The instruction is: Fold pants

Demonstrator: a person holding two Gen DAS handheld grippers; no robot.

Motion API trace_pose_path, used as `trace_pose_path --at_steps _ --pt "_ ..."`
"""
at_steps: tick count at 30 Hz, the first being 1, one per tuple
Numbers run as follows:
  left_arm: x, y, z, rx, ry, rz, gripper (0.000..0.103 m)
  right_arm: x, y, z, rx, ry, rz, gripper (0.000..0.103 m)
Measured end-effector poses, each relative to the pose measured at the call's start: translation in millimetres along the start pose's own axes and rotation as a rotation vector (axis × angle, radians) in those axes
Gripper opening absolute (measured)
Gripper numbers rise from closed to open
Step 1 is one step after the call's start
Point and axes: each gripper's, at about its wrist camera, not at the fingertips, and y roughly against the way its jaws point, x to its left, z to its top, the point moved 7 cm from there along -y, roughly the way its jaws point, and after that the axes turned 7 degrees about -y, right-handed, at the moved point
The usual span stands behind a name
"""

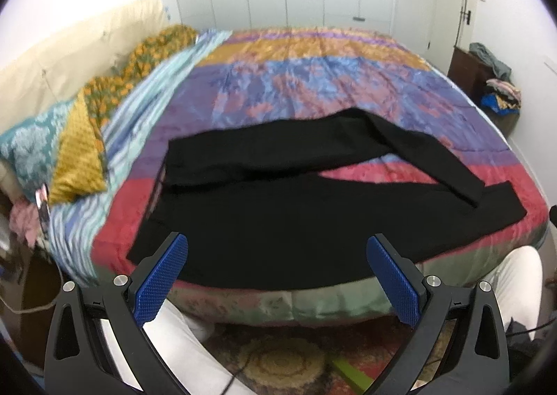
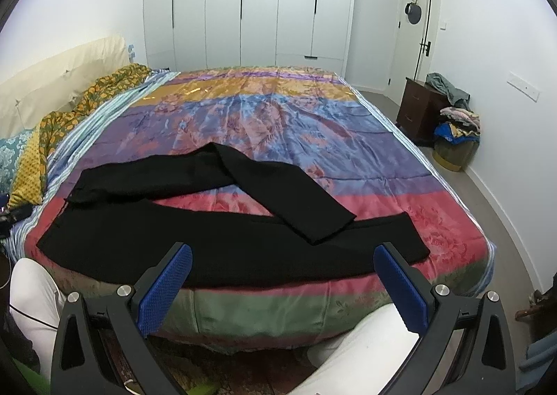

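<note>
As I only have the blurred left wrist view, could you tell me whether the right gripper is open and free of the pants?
Observer: Yes. The right gripper is open and holds nothing.
Operator: Thank you. Does the nearer leg's hem hang off the bed's right side?
Observer: No. The black pants end with that hem flat on the bedspread, short of the corner.
Operator: What is under the clothes pile by the wall?
Observer: A yellowish basket on the floor, beside a dark dresser.

Black pants [image 2: 195,238], multicoloured striped floral bedspread [image 2: 278,123], blue-padded black tongs [image 2: 282,285], white wardrobe [image 2: 261,1]
</note>
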Motion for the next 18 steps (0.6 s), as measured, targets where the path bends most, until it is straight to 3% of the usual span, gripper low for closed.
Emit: trace_pose_path --at_steps 5,18 --pt "1.7 -13.6 -2.8 0.047 0.017 0.009 0.103 8.2 -5.6 4.5 -0.016 0.020 0.020 0.103" --pt "-2.5 -31.7 3.5 0.076 -0.006 0.028 0.103 14.2 -34.8 -5.2 0.016 0.046 0.047 0.103"
